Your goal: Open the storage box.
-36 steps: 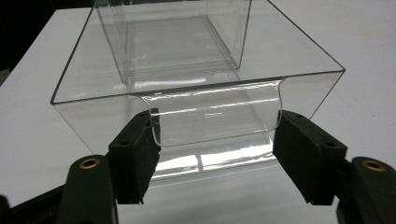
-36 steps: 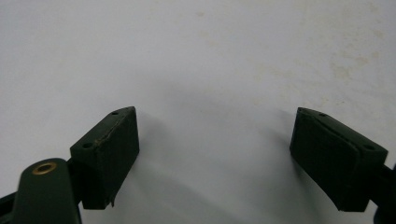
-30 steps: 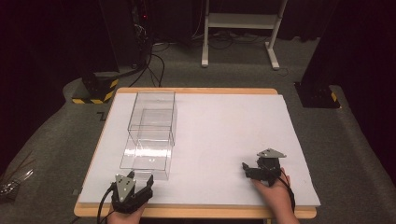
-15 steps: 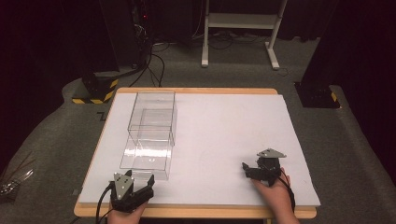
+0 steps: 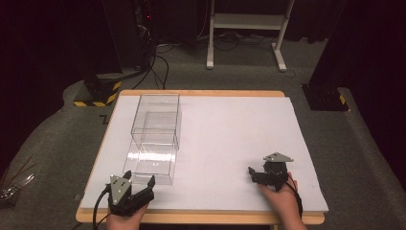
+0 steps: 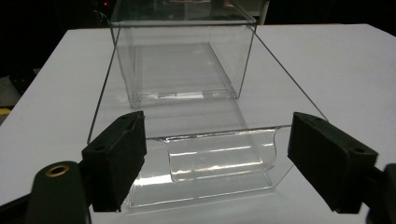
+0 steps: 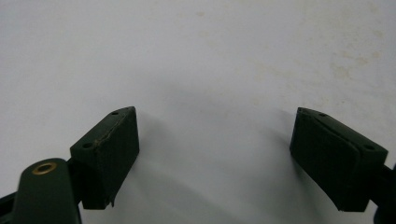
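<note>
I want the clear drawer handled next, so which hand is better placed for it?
Left. The left gripper, jaws just opened, faces the clear drawer handle; the right gripper sits apart over bare table.

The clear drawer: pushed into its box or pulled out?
Pulled out. The drawer juts from the clear box toward the left gripper, its curved front lying between the open fingers, and it looks empty.
</note>
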The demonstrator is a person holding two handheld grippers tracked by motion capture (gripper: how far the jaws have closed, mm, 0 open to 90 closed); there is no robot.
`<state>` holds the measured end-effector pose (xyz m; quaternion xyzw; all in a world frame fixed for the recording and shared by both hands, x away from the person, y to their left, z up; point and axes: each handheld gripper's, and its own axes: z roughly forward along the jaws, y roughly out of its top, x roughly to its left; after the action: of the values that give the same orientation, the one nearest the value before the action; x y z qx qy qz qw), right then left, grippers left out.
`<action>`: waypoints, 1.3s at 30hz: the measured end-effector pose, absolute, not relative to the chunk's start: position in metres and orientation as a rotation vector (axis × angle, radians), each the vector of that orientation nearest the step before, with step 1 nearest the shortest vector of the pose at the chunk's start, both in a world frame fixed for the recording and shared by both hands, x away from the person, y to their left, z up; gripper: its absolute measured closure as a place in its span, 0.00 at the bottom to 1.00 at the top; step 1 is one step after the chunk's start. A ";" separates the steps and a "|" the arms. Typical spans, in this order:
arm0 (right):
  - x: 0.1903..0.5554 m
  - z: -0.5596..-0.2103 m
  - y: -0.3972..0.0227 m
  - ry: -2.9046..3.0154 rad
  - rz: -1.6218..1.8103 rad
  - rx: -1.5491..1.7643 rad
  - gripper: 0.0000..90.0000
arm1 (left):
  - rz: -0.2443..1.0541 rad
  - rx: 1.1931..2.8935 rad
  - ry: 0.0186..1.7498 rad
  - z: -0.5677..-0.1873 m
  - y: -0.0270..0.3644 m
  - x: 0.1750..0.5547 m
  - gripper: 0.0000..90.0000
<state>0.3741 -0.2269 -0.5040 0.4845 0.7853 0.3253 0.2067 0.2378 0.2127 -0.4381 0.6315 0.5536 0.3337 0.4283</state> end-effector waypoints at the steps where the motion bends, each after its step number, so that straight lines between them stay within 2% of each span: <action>1: 0.374 -0.504 -0.227 2.188 0.906 1.350 0.17 | 0.831 1.577 1.376 -0.437 0.213 0.239 0.24; 13: 0.374 -0.504 -0.227 2.188 0.906 1.350 0.17 | 0.824 1.578 1.318 -0.420 0.220 0.262 0.30; 26: 0.374 -0.504 -0.227 2.188 0.906 1.350 0.17 | 0.781 1.601 1.268 -0.401 0.235 0.298 0.29; 34: 0.374 -0.504 -0.227 2.187 0.906 1.350 0.17 | 0.798 1.619 1.250 -0.398 0.258 0.323 0.32; 39: 0.374 -0.504 -0.227 2.187 0.906 1.350 0.17 | 0.853 1.610 1.295 -0.402 0.284 0.333 0.34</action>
<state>0.3741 -0.2269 -0.5040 0.4846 0.7853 0.3252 0.2066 0.3328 0.2840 -0.4024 0.6476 0.5207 0.3430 0.4379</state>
